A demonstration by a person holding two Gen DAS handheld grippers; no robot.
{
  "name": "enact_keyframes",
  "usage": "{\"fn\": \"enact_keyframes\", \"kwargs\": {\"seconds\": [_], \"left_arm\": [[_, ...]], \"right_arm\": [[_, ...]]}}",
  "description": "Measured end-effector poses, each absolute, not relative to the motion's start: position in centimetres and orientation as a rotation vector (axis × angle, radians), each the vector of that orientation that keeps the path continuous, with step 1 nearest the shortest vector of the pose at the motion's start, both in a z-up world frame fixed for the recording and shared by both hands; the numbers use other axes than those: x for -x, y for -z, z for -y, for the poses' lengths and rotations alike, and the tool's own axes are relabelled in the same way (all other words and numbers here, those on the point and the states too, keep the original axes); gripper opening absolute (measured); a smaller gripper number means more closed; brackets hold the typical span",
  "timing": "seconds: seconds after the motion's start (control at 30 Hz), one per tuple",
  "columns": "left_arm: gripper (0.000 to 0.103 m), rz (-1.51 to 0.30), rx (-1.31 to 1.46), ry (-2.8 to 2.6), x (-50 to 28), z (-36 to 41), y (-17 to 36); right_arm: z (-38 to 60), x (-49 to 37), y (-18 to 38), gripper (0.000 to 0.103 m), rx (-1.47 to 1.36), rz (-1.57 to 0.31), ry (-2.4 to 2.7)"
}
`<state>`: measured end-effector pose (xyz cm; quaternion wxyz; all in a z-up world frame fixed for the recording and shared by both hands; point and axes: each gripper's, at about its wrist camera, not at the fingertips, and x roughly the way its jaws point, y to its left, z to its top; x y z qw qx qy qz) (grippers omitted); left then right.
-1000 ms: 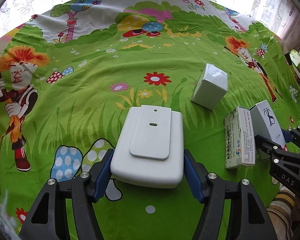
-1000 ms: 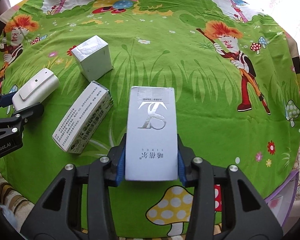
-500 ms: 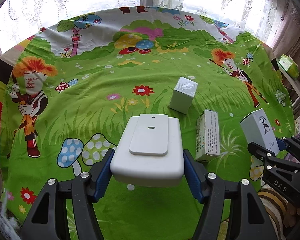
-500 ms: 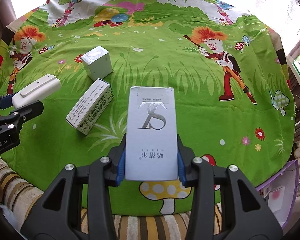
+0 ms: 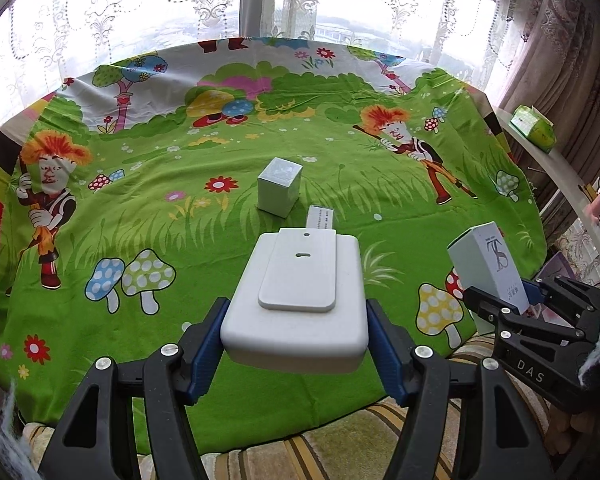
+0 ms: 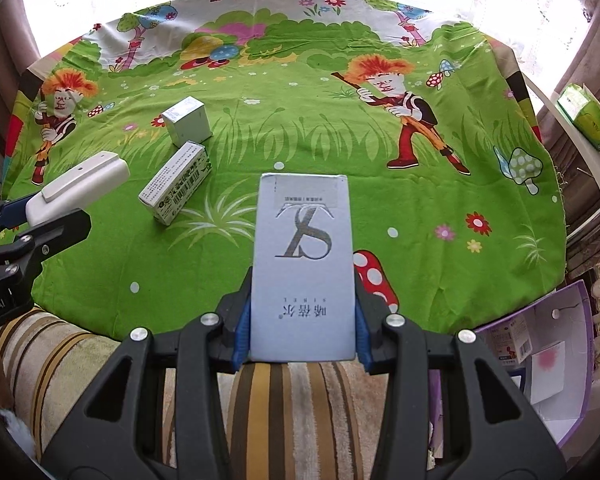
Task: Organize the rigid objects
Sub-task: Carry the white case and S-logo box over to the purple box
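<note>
White plastic device (image 5: pixel 300 304) with a raised flat plate on top sat clamped between the blue pads (image 5: pixel 204 344) of the left hand-held gripper (image 5: pixel 296 348), jaws roughly half spread and pressing its two sides, held clear above the near edge of the table (image 5: pixel 148 208). Table was covered in a bright green cartoon cloth (mushrooms, flowers, orange-haired figures). Right hand-held gripper (image 6: pixel 302 332) was closed fairly narrow on a tall grey-white carton (image 6: pixel 304 268) with a large stylised letter logo and small Chinese print, pads against both long sides, carton also lifted off the cloth, over the striped fabric (image 6: pixel 284 408) at the table's front edge. In the left wrist view that carton (image 5: pixel 488 268) showed at right, tilted, in the other gripper's black jaws.

Left on the cloth: a small silvery-white cube box (image 6: pixel 187 121) standing upright, and just in front of it, near but not touching, a long white-and-green printed box (image 6: pixel 176 184) lying on its side. From the left wrist view the long box (image 5: pixel 320 218) was mostly hidden behind the white device. A green packet (image 6: pixel 586 122) lay on a ledge at far right, off the table. A purple-edged open box (image 6: pixel 548 360) sat below the table's right corner.
</note>
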<state>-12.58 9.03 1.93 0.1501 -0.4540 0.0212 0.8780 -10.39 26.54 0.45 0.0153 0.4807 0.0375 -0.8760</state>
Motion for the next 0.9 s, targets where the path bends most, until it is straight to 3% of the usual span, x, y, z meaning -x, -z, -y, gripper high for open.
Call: {"fn": "enact_keyframes", "kwargs": {"seconds": [0.9], "left_arm": [[0.066,-0.185,1.231,-2.168,5.1,-26.8,-2.9]], "right_arm": [[-42.6,1.3,-1.8,0.045,-1.546,0.192,2.945]]}}
